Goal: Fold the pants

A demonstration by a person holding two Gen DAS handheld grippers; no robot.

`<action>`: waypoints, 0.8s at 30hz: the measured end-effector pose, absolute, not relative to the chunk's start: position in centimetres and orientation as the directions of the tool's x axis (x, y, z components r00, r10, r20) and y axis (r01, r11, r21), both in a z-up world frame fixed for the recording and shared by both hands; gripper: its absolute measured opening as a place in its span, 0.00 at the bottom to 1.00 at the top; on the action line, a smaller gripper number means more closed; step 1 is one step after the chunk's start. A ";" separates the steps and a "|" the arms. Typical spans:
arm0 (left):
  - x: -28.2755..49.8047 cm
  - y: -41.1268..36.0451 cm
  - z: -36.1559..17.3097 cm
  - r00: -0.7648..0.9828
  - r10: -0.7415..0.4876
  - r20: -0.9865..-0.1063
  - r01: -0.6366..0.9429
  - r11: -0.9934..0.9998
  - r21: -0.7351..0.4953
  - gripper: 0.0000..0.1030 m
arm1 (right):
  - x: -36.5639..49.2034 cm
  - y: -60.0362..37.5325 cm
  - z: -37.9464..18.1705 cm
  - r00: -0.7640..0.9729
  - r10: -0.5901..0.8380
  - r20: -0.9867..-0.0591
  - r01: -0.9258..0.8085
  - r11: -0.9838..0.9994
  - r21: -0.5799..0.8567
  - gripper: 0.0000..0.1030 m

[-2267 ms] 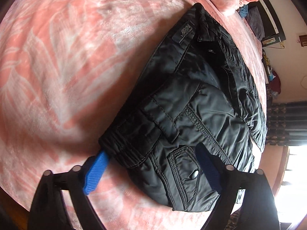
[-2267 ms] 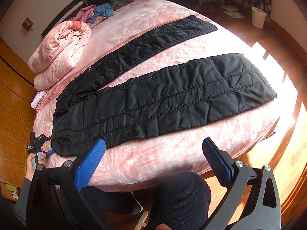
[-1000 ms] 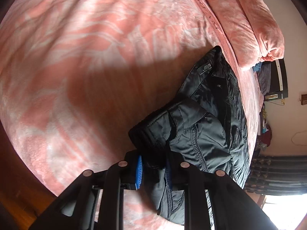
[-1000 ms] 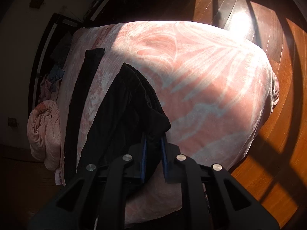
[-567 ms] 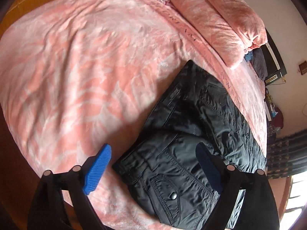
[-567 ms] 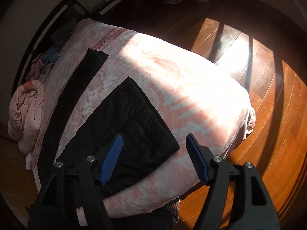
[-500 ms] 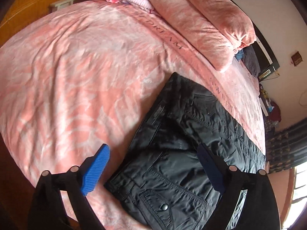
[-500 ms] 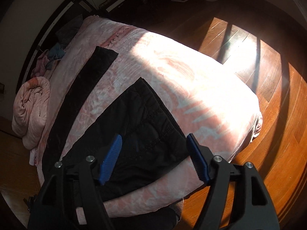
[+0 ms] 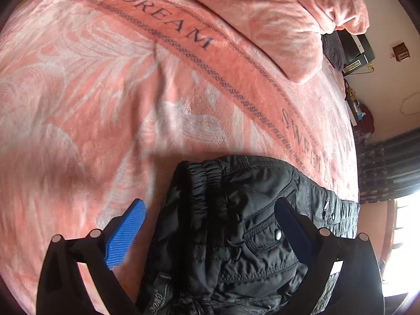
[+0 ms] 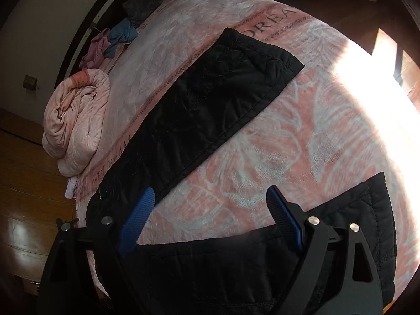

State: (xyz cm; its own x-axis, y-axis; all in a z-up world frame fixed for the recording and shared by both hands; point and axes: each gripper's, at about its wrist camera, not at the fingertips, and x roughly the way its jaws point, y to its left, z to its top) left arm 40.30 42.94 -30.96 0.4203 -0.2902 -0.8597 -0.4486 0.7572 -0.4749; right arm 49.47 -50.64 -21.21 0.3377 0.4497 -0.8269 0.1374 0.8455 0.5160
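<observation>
Black padded pants lie on a pink bed. In the left wrist view the bunched waist end (image 9: 236, 223) with elastic band and snap pocket lies between the blue pads of my left gripper (image 9: 210, 210), which is open and holds nothing. In the right wrist view one leg (image 10: 210, 99) stretches flat toward the far side, and the other leg's hem (image 10: 354, 223) lies close under my right gripper (image 10: 212, 194). The right gripper is open and empty, hovering above the blanket between the two legs.
The pink blanket (image 9: 105, 92) with "SWEET DREAM" lettering covers the bed. A rolled pink quilt (image 10: 76, 120) lies at the bed's far side, also in the left wrist view (image 9: 262, 13). Loose clothes (image 10: 118, 39) sit near the headboard. Wooden floor (image 10: 26, 197) surrounds the bed.
Both grippers moved in closer and lower over the bed. The left now sits over the bunched waist; the right now hangs between the two legs. Both stay open.
</observation>
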 end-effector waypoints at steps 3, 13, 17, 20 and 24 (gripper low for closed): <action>41.2 43.0 -32.7 0.397 -0.297 -0.869 -0.432 0.774 -0.462 0.96 | 54.2 -49.4 -21.9 0.325 0.435 -0.840 0.092 0.869 0.486 0.84; 42.9 40.2 -32.7 0.347 -0.258 -0.902 -0.341 0.861 -0.377 0.58 | 70.1 -53.5 -24.6 0.350 0.335 -0.875 0.142 0.904 0.403 0.85; 43.0 40.2 -32.8 0.352 -0.243 -0.904 -0.346 0.864 -0.367 0.53 | 74.7 -54.0 -27.3 0.331 0.299 -0.895 0.150 0.920 0.363 0.85; 42.8 40.6 -33.0 0.364 -0.252 -0.897 -0.352 0.854 -0.383 0.53 | 77.5 -53.7 -28.8 0.315 0.277 -0.908 0.120 0.937 0.328 0.85; 42.5 40.8 -33.1 0.388 -0.246 -0.888 -0.374 0.839 -0.396 0.52 | 79.2 -53.3 -30.6 0.280 0.335 -0.900 0.078 0.926 0.369 0.76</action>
